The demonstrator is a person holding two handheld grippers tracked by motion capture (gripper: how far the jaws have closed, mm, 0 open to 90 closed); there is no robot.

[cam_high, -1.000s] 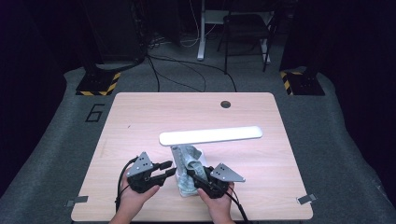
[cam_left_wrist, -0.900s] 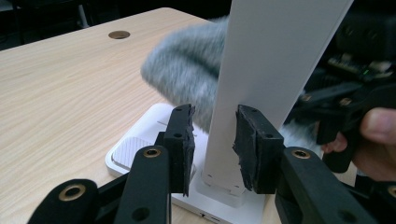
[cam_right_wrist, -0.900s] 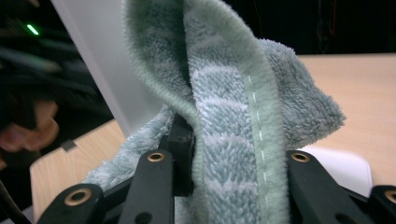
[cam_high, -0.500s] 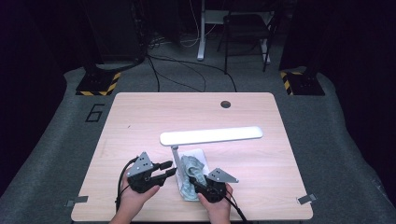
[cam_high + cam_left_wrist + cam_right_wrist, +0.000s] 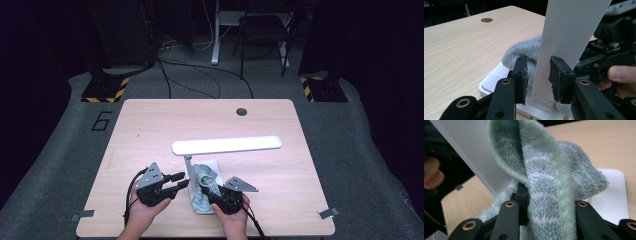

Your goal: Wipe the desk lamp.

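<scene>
At the near edge of a pale wooden worktop, a person works on a white desk lamp with a gripper in each hand. The left gripper has its jaws set narrow around the lamp's flat white stem, one pad on either side, near the bottom where the stem meets the base; the right-hand pad lies against the stem, while a thin gap shows at the other. The right gripper holds a fluffy grey-green cloth, its jaws having just drawn closer on the fabric, which bunches up between them and drapes over the lamp's base just beside the stem. The lamp's long lit head stretches level above the worktop, beyond both hands. A round cable hole sits near the far edge.
</scene>
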